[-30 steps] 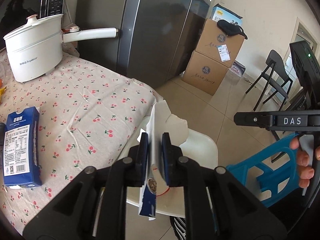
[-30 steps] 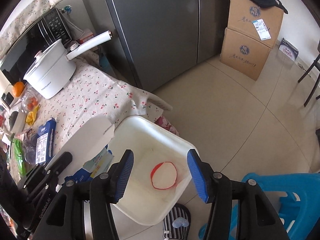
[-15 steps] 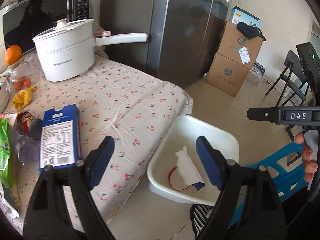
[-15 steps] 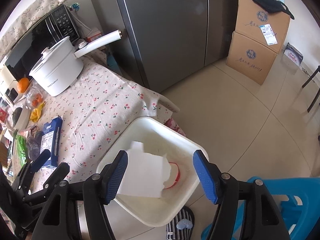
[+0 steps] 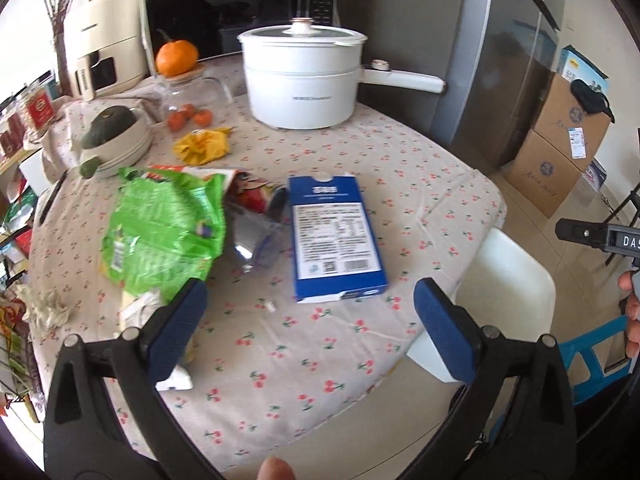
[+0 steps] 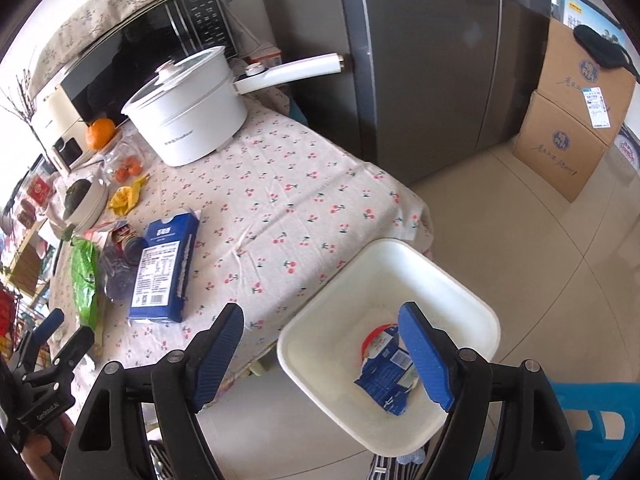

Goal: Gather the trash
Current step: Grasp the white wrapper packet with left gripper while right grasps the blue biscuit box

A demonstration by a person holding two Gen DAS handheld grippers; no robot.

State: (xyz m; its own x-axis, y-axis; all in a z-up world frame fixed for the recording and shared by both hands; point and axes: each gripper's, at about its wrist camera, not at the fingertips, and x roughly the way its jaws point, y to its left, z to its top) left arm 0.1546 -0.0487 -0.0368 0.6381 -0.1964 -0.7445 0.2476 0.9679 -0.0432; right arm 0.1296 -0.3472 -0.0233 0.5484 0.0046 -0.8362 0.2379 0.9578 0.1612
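Two grippers hang over the cherry-print table [image 5: 360,208], and neither holds anything. The left gripper [image 5: 310,322] has just been spreading its jaws and now stands as wide as it goes, with only bare cloth showing between its blue pads near the table's near edge. The right gripper [image 6: 322,354] has also been opening; its jaws stand wide over the rim of the white bin [image 6: 452,276], which sits on the floor just off the table's corner. Inside the bin lies a torn blue-and-white carton [image 6: 386,378], partly hidden by the right gripper's far pad, beside a red ring on the bin's bottom. On the table, a flat blue box [image 5: 334,236] lies label-up around the middle, towards the bin side. Touching its other side is a crushed clear plastic bottle [image 5: 256,236], and beyond that a crumpled green bag [image 5: 160,236]. A yellow wrapper [image 5: 204,146] sits further back, near a glass jar topped by an orange [image 5: 177,56]. A white pot [image 5: 302,80] with a long handle stands at the far edge, before a dark microwave [image 5: 240,4]. Crumpled tissue [image 5: 48,308] rests at the table's left edge.
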